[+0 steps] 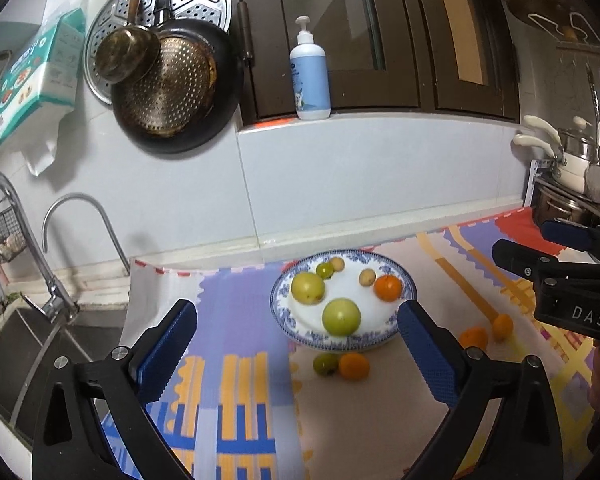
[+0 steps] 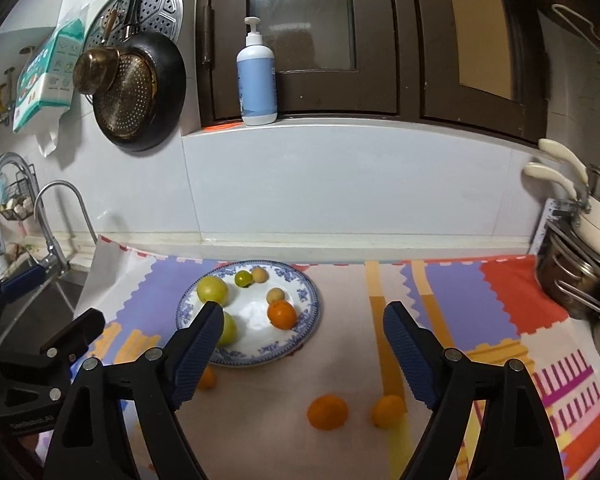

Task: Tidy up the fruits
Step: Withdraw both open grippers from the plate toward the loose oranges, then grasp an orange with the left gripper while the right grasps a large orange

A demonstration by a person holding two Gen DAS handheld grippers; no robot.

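Hiding part of the near green apple [image 2: 228,328] in the right wrist view: the right gripper's [image 2: 304,356] left finger. Left gripper [image 1: 295,352] wide open, nothing between the jaws; right gripper open too, empty. Blue-patterned plate [image 1: 408,280] sits mid-counter toward the back edge, six fruits on it. Left view shows a green citrus [image 1: 326,363] beside an orange [image 1: 354,366] at the plate's front; the right view hides that green one.
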